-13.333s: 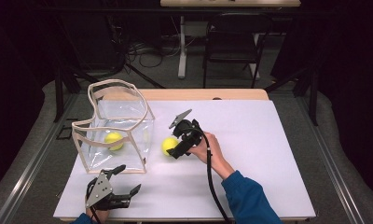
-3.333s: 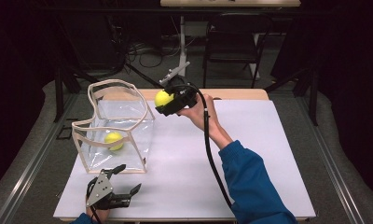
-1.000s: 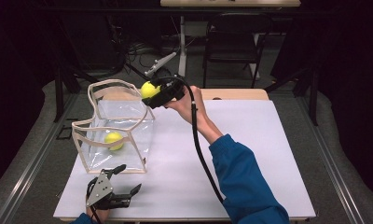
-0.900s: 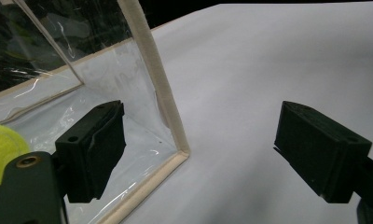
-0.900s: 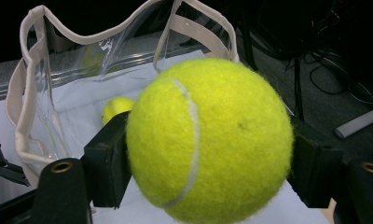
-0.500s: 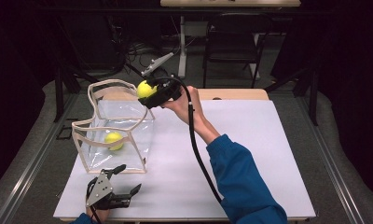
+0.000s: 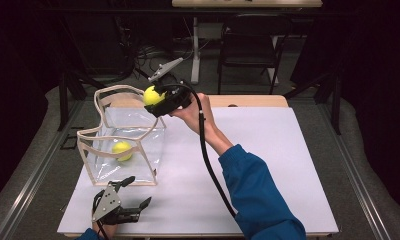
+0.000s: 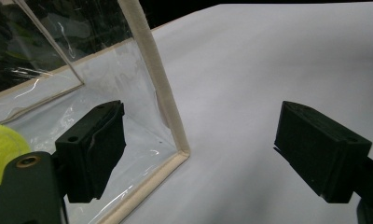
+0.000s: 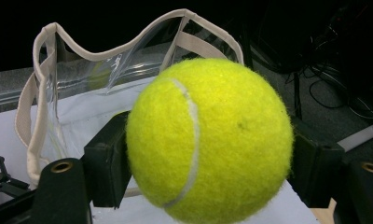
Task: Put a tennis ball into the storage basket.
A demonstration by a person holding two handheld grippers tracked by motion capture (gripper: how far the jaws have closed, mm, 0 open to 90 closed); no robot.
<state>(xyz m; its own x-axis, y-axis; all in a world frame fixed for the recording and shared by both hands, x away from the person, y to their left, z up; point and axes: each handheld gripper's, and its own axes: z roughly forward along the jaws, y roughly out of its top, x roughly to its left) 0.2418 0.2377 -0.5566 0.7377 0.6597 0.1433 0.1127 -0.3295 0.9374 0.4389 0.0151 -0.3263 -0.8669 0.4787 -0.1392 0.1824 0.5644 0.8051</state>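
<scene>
The right claw (image 7: 155,98), clenched on a tennis ball (image 7: 151,95), has carried it over the clear bag (image 7: 122,137) at the desk's left edge; dropping comes next. The left claw (image 7: 129,196) rests agape.

A fuzzy yellow tennis ball (image 7: 151,95) with a white seam is clamped between the right gripper's (image 7: 160,98) jaws, held in the air just above the rim of a clear bag (image 7: 138,145) (cream-trimmed, standing open on the worktop).

Ball (image 7: 121,150) inside bag (image 7: 104,171), table's (image 7: 288,150) left.
</scene>
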